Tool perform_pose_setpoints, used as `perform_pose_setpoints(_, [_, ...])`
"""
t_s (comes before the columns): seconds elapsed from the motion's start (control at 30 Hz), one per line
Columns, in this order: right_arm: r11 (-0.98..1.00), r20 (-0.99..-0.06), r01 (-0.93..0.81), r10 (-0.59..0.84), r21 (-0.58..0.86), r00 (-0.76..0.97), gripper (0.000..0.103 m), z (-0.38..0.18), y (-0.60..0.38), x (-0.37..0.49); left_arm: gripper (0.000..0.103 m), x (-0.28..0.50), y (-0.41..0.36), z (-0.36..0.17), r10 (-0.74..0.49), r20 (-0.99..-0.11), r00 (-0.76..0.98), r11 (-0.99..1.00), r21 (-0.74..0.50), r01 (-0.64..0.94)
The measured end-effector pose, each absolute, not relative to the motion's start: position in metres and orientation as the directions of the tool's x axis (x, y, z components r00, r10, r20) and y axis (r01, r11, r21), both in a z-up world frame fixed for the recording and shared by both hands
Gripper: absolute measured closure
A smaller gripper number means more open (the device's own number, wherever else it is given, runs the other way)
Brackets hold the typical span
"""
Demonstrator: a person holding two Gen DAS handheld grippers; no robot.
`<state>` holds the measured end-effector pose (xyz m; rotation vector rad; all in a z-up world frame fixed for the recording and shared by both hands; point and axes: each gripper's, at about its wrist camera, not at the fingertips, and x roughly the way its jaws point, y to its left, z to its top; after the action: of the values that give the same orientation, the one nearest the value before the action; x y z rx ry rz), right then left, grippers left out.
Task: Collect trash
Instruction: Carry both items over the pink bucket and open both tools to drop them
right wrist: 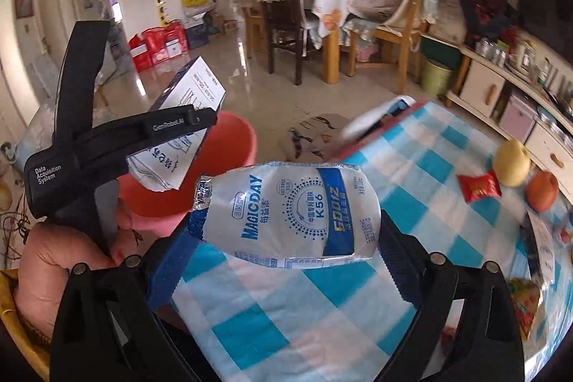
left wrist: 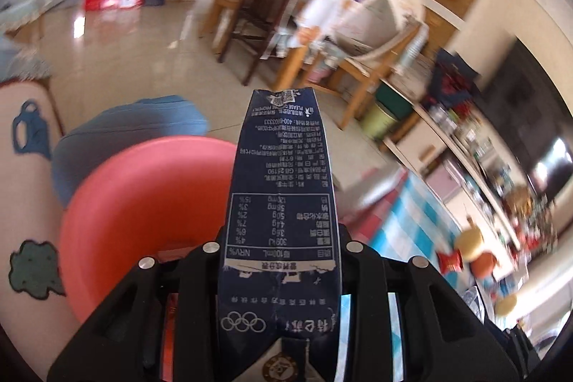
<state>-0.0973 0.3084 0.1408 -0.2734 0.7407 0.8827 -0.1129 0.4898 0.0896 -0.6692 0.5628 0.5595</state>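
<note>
My left gripper (left wrist: 281,260) is shut on a dark blue milk carton (left wrist: 283,203), held above a pink bucket (left wrist: 143,213). In the right wrist view the same left gripper (right wrist: 150,135) appears at the left, in a person's hand (right wrist: 64,249), with the carton (right wrist: 179,138) over the pink bucket (right wrist: 232,145). My right gripper (right wrist: 286,256) is shut on a white and blue plastic pouch (right wrist: 290,213) marked MAGICDAY, held above the edge of the blue checked tablecloth (right wrist: 429,203).
On the table lie a red snack packet (right wrist: 480,187), a yellow pear (right wrist: 512,163), an orange fruit (right wrist: 542,190) and a colourful wrapper (right wrist: 526,306). Wooden chairs (right wrist: 390,34), a green bin (right wrist: 435,72) and a cabinet (right wrist: 483,92) stand beyond.
</note>
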Motion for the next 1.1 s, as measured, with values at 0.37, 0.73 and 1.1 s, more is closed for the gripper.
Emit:
perform_pose_setpoints(0.37, [0.412, -0.731, -0.907, 0.592, -0.088, 0.340, 0.009, 0.116, 0.437, -0.091, 0.068, -0.136, 0.554, 0.061, 0.307, -0.717, 0.625, 0.454, -0.467, -0.759])
perform_pose_setpoints(0.73, [0.405, -0.742, -0.913, 0.599, -0.045, 0.302, 0.006, 0.104, 0.453, -0.078, 0.027, -0.140, 0.558, 0.055, 0.349, -0.740, 0.575, 0.430, -0.419, -0.800])
perform_pose_setpoints(1.1, [0.627, -0.697, -0.779, 0.557, -0.002, 0.451, 0.006, 0.124, 0.361, -0.092, 0.019, -0.116, 0.503, 0.086, 0.424, -0.610, 0.670, 0.649, -0.312, -0.694])
